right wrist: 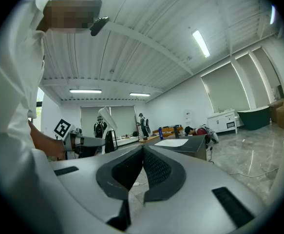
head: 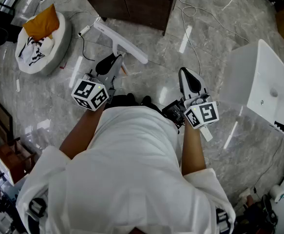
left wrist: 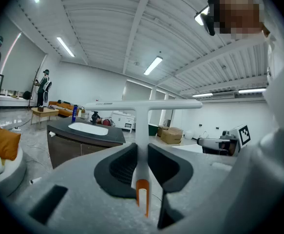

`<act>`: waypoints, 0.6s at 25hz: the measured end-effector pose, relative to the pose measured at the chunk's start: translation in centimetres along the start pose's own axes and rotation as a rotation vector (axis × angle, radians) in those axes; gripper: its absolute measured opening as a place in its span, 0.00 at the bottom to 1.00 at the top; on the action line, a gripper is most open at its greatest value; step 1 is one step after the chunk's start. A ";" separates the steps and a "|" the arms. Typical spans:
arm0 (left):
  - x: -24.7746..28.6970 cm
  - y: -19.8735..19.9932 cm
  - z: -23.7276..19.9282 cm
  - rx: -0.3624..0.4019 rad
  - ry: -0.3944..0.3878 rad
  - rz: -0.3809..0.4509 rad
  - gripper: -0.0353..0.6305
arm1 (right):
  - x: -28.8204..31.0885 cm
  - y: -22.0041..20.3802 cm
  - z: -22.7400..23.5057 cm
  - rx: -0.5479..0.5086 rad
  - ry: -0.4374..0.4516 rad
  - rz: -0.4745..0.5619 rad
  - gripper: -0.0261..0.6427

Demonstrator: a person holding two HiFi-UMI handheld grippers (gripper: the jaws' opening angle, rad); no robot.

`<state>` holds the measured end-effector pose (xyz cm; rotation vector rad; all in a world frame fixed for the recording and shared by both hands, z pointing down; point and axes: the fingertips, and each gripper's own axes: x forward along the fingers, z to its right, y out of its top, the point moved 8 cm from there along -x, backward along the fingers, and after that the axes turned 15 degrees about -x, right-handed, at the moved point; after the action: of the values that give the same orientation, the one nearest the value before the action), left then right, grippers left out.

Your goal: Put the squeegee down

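The left claw pinches the white squeegee by its handle, blade in the air above the floor. Print on the blade is too small to read. The right claw is pressed together, empty. Ahead stands a dark cabinet, with a cable beside it. A cushion lies left and a white basin right.

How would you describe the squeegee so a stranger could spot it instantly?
Find the dark wooden cabinet at the top of the head view. Just below it, over the marble floor, the left gripper clamps the squeegee. It is the only white T-shaped tool, with an orange-tipped handle.
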<state>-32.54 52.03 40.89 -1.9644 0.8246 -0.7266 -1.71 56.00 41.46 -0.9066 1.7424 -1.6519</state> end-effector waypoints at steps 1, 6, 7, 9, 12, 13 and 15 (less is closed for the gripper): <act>0.0 0.0 0.0 -0.006 0.000 0.000 0.17 | 0.1 -0.1 0.0 0.000 0.002 -0.002 0.06; -0.4 0.0 0.0 -0.015 0.003 -0.008 0.18 | 0.3 0.1 -0.1 0.013 -0.007 0.009 0.06; -0.6 0.0 -0.1 -0.016 0.005 -0.009 0.18 | 0.4 0.1 -0.2 0.019 -0.011 0.014 0.06; -0.9 0.0 -0.2 -0.019 0.010 -0.009 0.18 | 0.5 -0.1 -0.4 0.032 -0.016 0.017 0.06; -1.4 0.0 -0.3 -0.024 0.025 -0.012 0.18 | 0.5 -0.5 -0.8 0.047 -0.010 0.012 0.06; -1.6 0.1 -0.3 -0.024 0.029 -0.013 0.18 | 0.5 -0.6 -1.0 0.052 -0.008 0.011 0.06; -1.9 0.2 -0.5 -0.021 0.038 -0.009 0.18 | 0.7 -0.8 -1.2 0.065 -0.008 0.009 0.06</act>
<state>-34.12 53.16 40.57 -1.9798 0.8493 -0.7653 -2.99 56.13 42.36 -0.8726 1.6756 -1.6863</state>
